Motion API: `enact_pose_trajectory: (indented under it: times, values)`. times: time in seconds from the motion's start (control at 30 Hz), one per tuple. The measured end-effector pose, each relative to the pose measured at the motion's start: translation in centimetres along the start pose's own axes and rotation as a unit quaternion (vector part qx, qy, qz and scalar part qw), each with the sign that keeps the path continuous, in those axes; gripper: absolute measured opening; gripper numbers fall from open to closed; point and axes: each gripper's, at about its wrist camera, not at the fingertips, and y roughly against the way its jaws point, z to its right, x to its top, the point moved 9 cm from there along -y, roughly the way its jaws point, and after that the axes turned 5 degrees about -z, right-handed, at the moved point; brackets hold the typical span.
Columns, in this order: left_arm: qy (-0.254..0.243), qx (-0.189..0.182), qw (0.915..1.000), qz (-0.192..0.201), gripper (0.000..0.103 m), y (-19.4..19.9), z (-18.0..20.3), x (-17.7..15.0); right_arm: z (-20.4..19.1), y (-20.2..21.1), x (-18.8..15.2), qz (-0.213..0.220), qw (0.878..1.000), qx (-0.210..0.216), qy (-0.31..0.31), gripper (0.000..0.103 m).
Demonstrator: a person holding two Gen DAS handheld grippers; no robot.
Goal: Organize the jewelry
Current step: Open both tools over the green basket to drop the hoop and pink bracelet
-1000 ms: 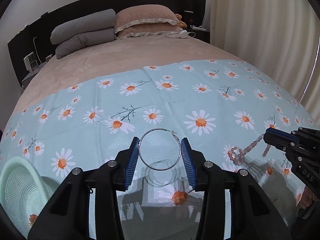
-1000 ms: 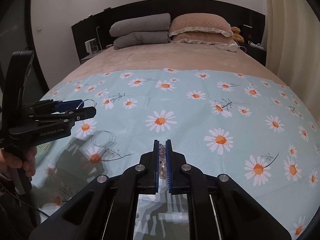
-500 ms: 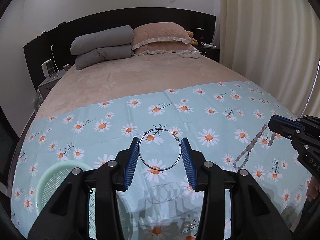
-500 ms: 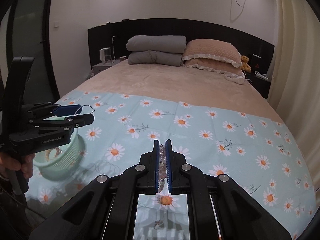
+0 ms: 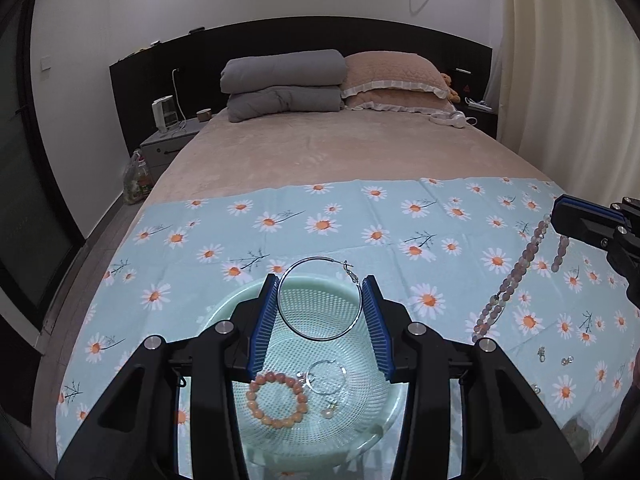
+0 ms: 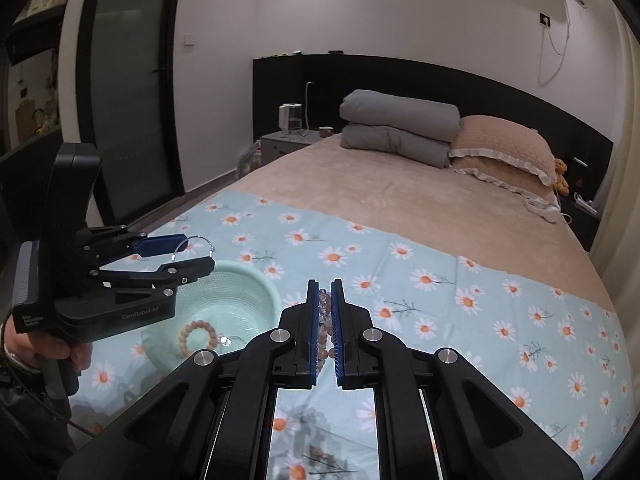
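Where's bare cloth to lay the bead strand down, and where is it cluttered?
Bare daisy cloth runs between the green basket and the plain tan bedspread, and past the right tool toward the curtain side. Crowded: the basket's floor with an orange bracelet and small hoop, and small pieces on the cloth's near right.

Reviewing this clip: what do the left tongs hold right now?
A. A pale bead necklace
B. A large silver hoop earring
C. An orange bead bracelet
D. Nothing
B: the hoop sits clamped between the left tongs' blue pads above the basket; the orange bracelet already lies in the basket, and the necklace hangs from the right tongs.
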Motion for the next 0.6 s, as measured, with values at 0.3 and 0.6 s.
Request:
enact_pose_trajectory:
  times: [0.3,0.6]
  values:
    - [0.038,-0.022,0.9977,-0.052,0.043,-3.5,-4.8,-5.1,-6.5,-6.1,-0.3,-0.048,0.998,0.034,0.036,0.006]
    - [0.029,-0.003,0.9966,-0.076,0.068,-6.4,-5.6,-7.9,-6.8,-10.3,-3.2,-0.102,0.993,0.051,-0.001,0.033]
